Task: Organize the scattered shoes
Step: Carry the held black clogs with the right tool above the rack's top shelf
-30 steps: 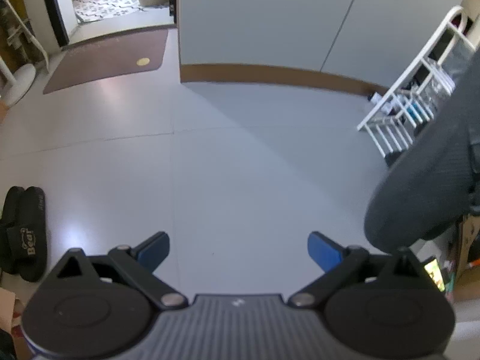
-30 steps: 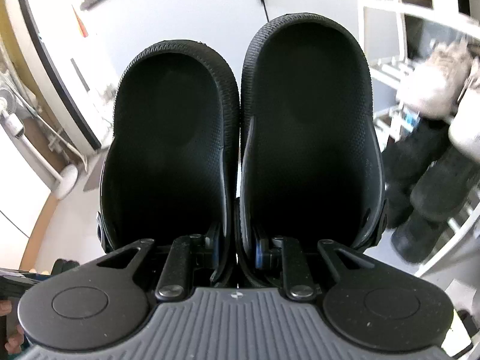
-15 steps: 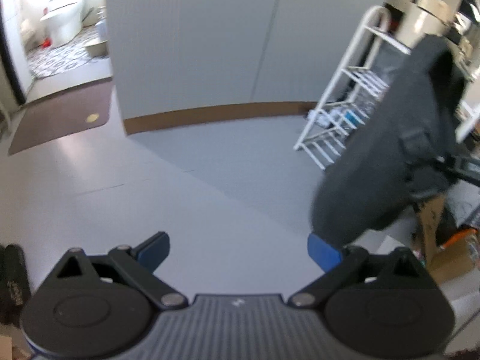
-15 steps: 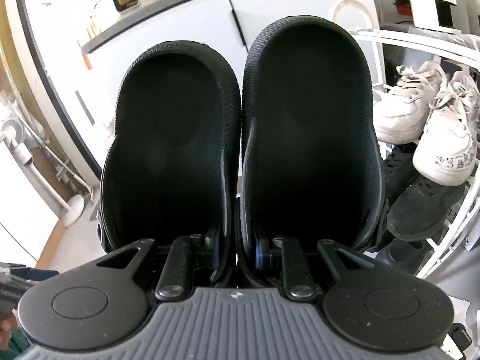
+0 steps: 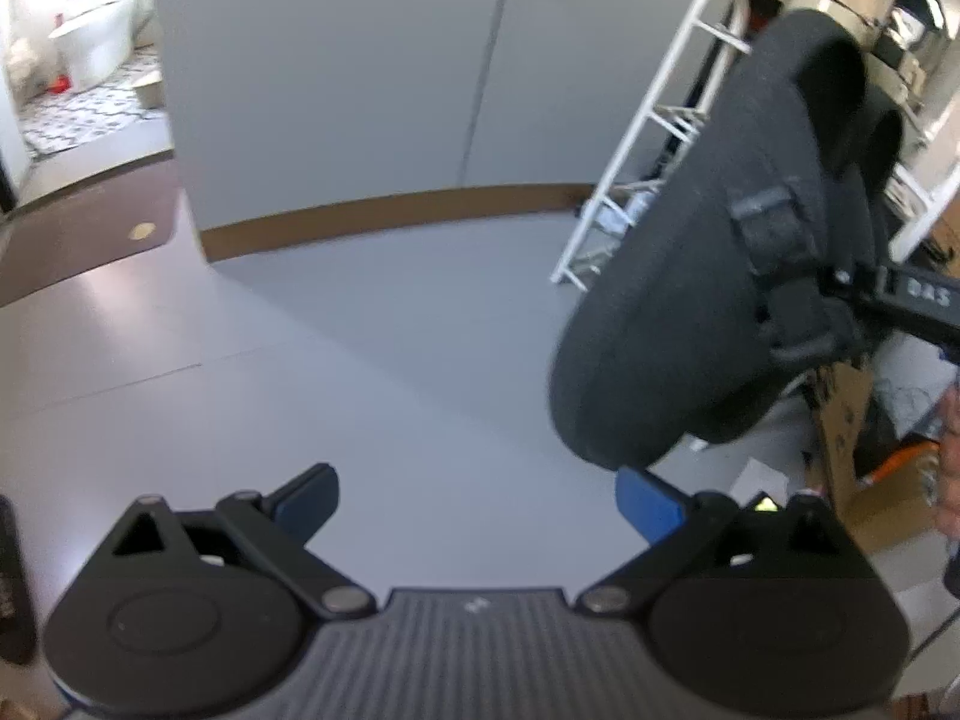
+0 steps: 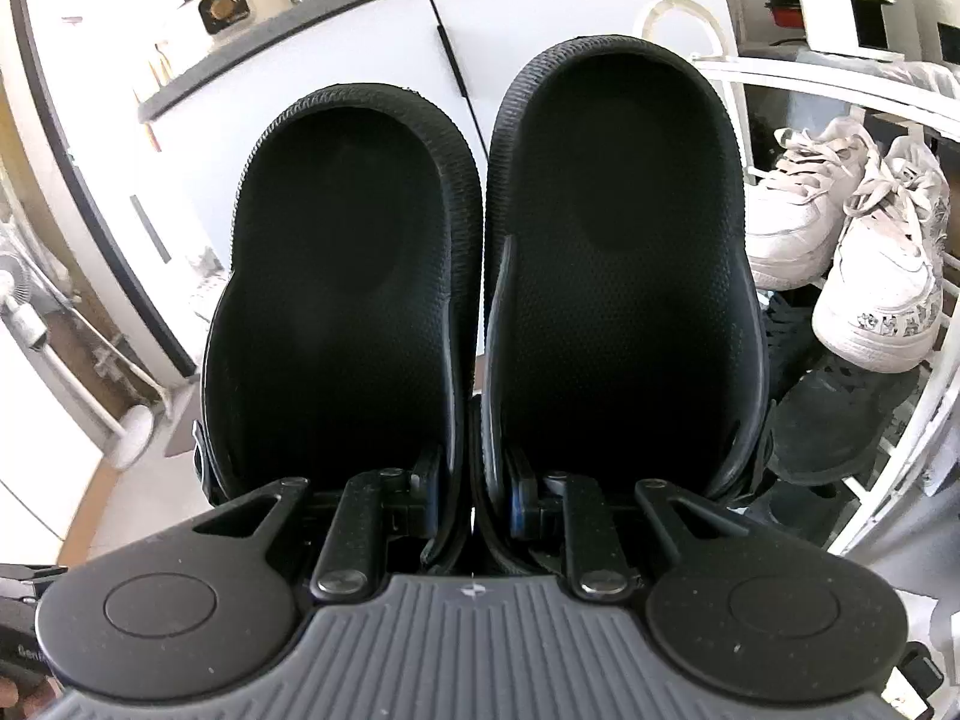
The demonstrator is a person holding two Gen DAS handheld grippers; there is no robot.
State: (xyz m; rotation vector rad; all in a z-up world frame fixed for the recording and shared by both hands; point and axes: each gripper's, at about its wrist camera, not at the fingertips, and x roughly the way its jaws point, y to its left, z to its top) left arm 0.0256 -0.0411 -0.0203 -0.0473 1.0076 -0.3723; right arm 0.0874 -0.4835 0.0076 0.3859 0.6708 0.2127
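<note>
Tongs (image 6: pixel 474 504) pinch two pebbled, rounded black clogs (image 6: pixel 624 276) together.

Matt black pebbled rubber clogs (image 6: pixel 480 276), glossy grey floor (image 5: pixel 360 360), white metal rack (image 5: pixel 654 138)

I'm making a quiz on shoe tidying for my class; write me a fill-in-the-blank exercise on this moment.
1. The right gripper is clamped on a pair of black ____.
2. The left gripper is open and holds ____.
3. On the white shoe rack, the pair of sneakers is ____ in colour.
4. The black shoe on the rack lies ____ the sneakers.

Missing words: clogs; nothing; white; below
</note>
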